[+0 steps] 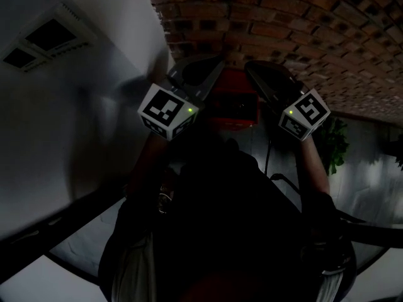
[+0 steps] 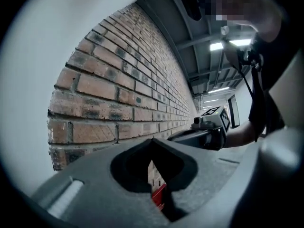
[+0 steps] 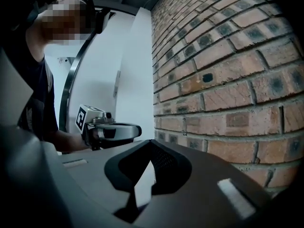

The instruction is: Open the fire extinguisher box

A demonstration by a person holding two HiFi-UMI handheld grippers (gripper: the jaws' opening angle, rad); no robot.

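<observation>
In the dim head view a red fire extinguisher box (image 1: pixel 234 109) stands against the brick wall (image 1: pixel 283 30), between my two grippers. My left gripper (image 1: pixel 217 67) reaches toward the box's left side, and its jaws are shut with nothing in them. In the left gripper view its tips (image 2: pixel 153 141) meet, and a sliver of the red box (image 2: pixel 159 196) shows through the hollow behind them. My right gripper (image 1: pixel 253 69) is at the box's right side. Its jaws (image 3: pixel 150 142) also look shut and empty. Each gripper view shows the other gripper (image 2: pixel 206 131) (image 3: pixel 110 130) level beside it.
The brick wall (image 2: pixel 118 80) (image 3: pixel 228 80) runs close along both grippers. A white wall (image 1: pixel 75 106) with a vent panel (image 1: pixel 44 39) is at the left. A green plant (image 1: pixel 334 145) stands at the right. The person's dark-clothed body fills the lower head view.
</observation>
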